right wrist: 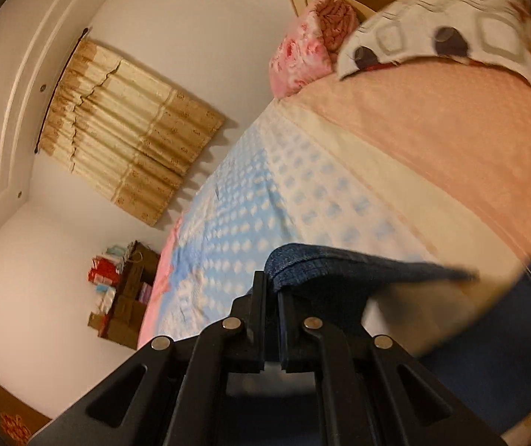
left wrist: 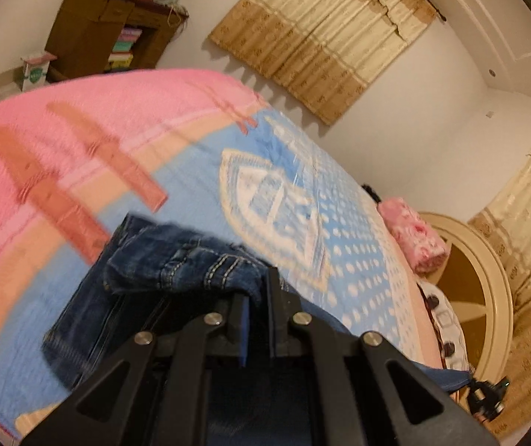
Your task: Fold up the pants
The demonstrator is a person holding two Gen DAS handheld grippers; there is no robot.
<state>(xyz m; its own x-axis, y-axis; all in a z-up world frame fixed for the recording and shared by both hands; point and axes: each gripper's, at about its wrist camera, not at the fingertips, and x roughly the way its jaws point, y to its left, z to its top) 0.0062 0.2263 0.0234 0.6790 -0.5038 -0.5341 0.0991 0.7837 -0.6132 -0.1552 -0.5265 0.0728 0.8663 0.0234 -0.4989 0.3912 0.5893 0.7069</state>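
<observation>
Dark blue denim pants [left wrist: 146, 260] lie bunched on the bed's blue, pink and peach blanket [left wrist: 79, 130]. My left gripper [left wrist: 259, 286] is shut on a stitched hem of the pants and holds it above the blanket. My right gripper [right wrist: 272, 282] is shut on another folded denim edge [right wrist: 339, 264], lifted off the blanket [right wrist: 265, 186]. The cloth trails right and down from it, blurred. The rest of the pants hangs below both grippers, mostly hidden by them.
A pink floral pillow [left wrist: 417, 238] and a white patterned pillow [right wrist: 432, 37] lie at the cream headboard [left wrist: 481, 260]. A brown shelf with boxes [left wrist: 113, 26] stands by the far wall. Beige curtains [left wrist: 324, 37] hang on the wall.
</observation>
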